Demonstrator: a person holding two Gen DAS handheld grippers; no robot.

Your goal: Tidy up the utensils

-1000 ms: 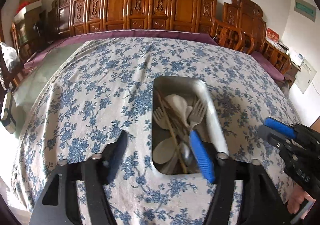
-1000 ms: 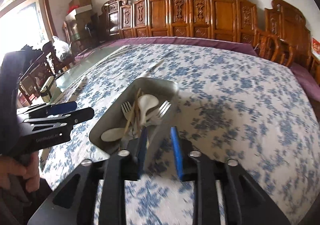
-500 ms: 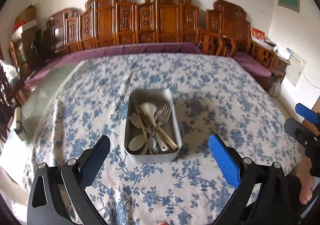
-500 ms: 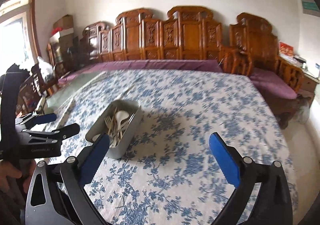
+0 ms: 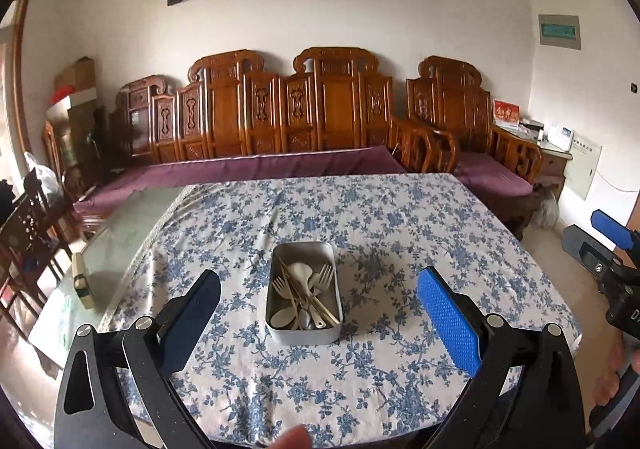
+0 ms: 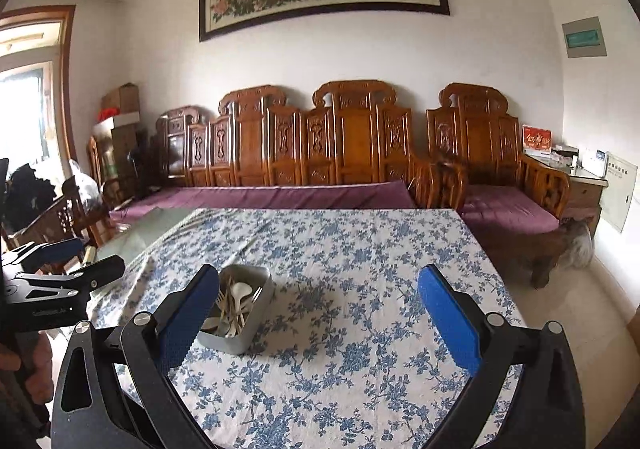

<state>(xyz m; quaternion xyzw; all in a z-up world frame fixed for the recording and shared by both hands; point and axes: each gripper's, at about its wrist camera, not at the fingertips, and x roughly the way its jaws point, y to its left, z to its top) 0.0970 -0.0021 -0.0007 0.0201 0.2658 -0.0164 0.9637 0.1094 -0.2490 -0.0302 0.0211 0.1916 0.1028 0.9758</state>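
Note:
A rectangular metal tin stands near the front middle of the floral-clothed table. Pale forks, spoons and wooden chopsticks lie jumbled inside it. My left gripper is open and empty, held back above the table's front edge, with the tin between its fingers in view. My right gripper is open and empty, to the right of the tin, which shows beside its left finger. Each gripper also shows at the edge of the other's view.
A bare glass strip of table lies left of the cloth, with a small box on its edge. Carved wooden benches with purple cushions line the far wall. A wooden chair stands at the left.
Both grippers have pulled back and up from the tin and opened wide. The right one was nearly shut at the tin's rim a second ago. The tin now looks smaller and farther.

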